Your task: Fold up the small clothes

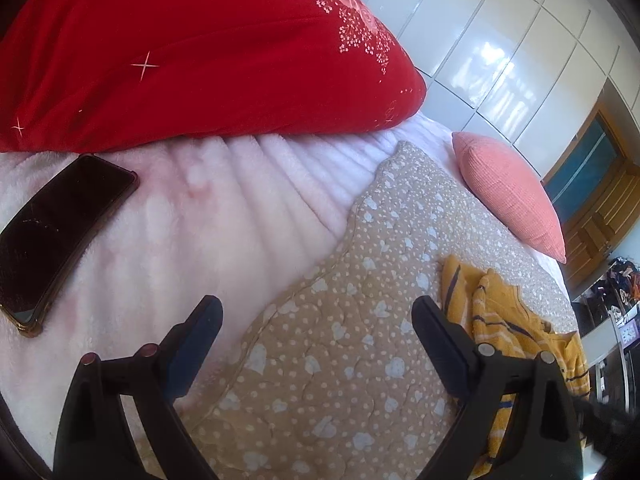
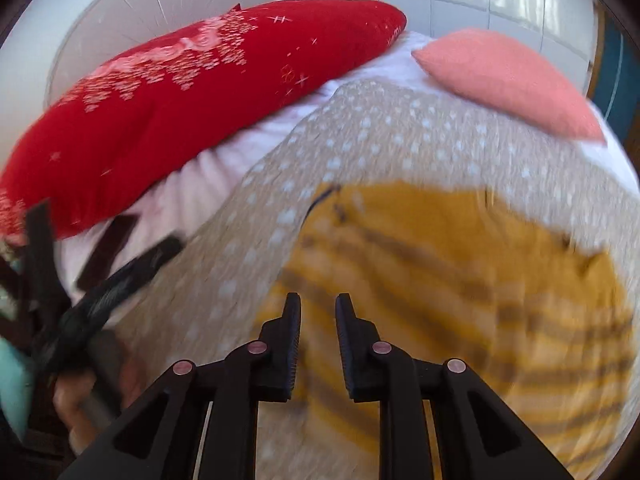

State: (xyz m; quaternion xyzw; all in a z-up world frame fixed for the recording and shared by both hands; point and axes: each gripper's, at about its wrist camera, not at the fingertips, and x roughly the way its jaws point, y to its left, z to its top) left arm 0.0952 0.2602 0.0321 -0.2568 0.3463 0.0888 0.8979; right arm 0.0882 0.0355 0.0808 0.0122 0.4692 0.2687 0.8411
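A small yellow garment with dark and pale stripes [image 1: 504, 312] lies crumpled on a tan dotted quilt [image 1: 340, 320]. In the left wrist view it is at the right, beside the right finger. My left gripper [image 1: 316, 312] is wide open and empty above the quilt's edge. In the right wrist view the garment [image 2: 460, 280] spreads across the quilt [image 2: 380, 140], blurred by motion. My right gripper [image 2: 318, 312] hovers over the garment's near left edge, fingers narrowly apart with nothing between them. The left gripper [image 2: 100, 280] shows blurred at the left.
A big red pillow [image 1: 200, 48] lies at the back on a pale pink fluffy blanket [image 1: 200, 220]. A dark phone [image 1: 60, 232] lies on the blanket at left. A salmon cushion [image 1: 512, 192] sits at the quilt's far right. White wardrobe doors [image 1: 500, 40] stand behind.
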